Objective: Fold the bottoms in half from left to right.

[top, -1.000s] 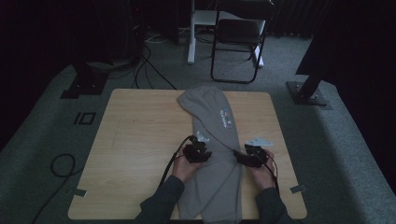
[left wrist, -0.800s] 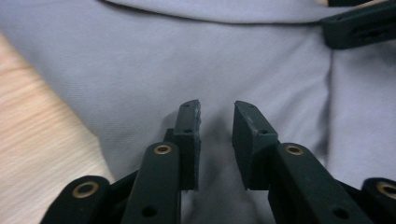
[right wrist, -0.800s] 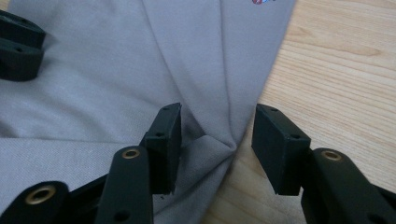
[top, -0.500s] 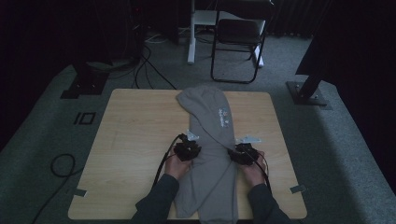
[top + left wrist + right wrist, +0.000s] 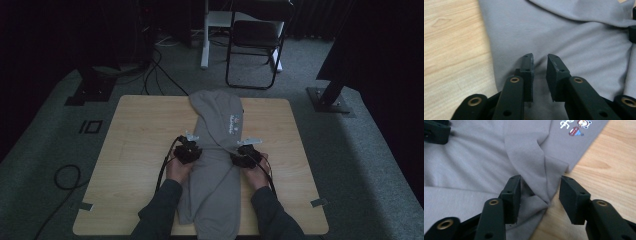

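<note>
A grey garment (image 5: pixel 215 135) with a small coloured print (image 5: pixel 234 121) lies lengthwise on the wooden table (image 5: pixel 140 130), folded narrow. My left gripper (image 5: pixel 189 150) sits at the garment's left edge. Its jaws (image 5: pixel 540 58) have just been opening and stand a little apart over flat grey cloth (image 5: pixel 564 32), with nothing pinched. At the right edge is my right gripper (image 5: pixel 245 152). Its jaws (image 5: pixel 540 181) have also just been opening and stand wider. A loose fold of cloth (image 5: pixel 536 170) lies between them, untouched by the pads, and the print (image 5: pixel 574 126) is beyond it.
Bare table wood lies left of the garment (image 5: pixel 451 42) and right of it (image 5: pixel 609 165). A folding chair (image 5: pixel 255 40) and a white desk leg (image 5: pixel 205 35) stand behind the table. Stand bases (image 5: pixel 330 100) (image 5: pixel 90 92) and a cable loop (image 5: pixel 65 175) lie on the carpet.
Both hands and grippers have slid left and a little farther away across the garment. The near part of the garment has shifted left with them.
</note>
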`<state>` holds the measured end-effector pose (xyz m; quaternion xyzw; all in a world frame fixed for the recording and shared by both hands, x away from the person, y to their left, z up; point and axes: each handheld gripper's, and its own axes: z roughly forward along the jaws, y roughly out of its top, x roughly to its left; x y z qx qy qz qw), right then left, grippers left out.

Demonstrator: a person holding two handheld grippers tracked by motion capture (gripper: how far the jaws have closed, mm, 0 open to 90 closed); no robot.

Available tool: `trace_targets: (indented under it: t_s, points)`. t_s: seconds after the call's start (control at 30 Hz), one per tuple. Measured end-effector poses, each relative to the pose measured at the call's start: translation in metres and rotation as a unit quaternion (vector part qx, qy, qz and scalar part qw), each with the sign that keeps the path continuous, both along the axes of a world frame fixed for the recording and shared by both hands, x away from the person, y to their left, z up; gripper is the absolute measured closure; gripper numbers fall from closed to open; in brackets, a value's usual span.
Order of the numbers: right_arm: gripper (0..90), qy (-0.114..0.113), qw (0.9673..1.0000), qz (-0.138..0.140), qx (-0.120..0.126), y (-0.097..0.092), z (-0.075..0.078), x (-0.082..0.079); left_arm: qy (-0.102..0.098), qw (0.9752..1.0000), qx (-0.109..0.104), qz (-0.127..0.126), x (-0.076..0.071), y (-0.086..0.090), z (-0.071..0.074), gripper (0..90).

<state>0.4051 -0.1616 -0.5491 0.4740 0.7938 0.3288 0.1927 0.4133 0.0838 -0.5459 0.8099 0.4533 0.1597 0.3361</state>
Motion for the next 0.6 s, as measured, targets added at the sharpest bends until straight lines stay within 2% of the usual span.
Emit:
trace_targets:
  t_s: [0.13,0.2,0.33,0.47,0.6]
  points:
    - [51.4,-0.001,1.0,-0.005,-0.004,-0.01,0.001,-0.01,0.011,0.9999,-0.004,-0.005,-0.006,0.0,0.002,68.7]
    - [52.1,-0.001,1.0,-0.009,-0.003,-0.022,0.001,-0.018,0.011,0.9998,-0.003,-0.019,-0.018,0.003,0.008,66.3]
    - [51.7,-0.002,1.0,-0.001,-0.005,-0.034,0.001,-0.03,0.004,0.9994,-0.022,-0.025,-0.044,0.017,0.015,63.4]
    - [50.9,-0.007,0.9999,0.0,-0.011,-0.041,0.001,-0.038,0.017,0.9991,-0.033,-0.022,-0.071,0.036,0.014,61.9]
    - [50.3,-0.02,0.9997,-0.001,-0.015,-0.043,0.006,-0.05,0.023,0.9986,-0.045,-0.018,-0.09,0.051,0.014,60.5]
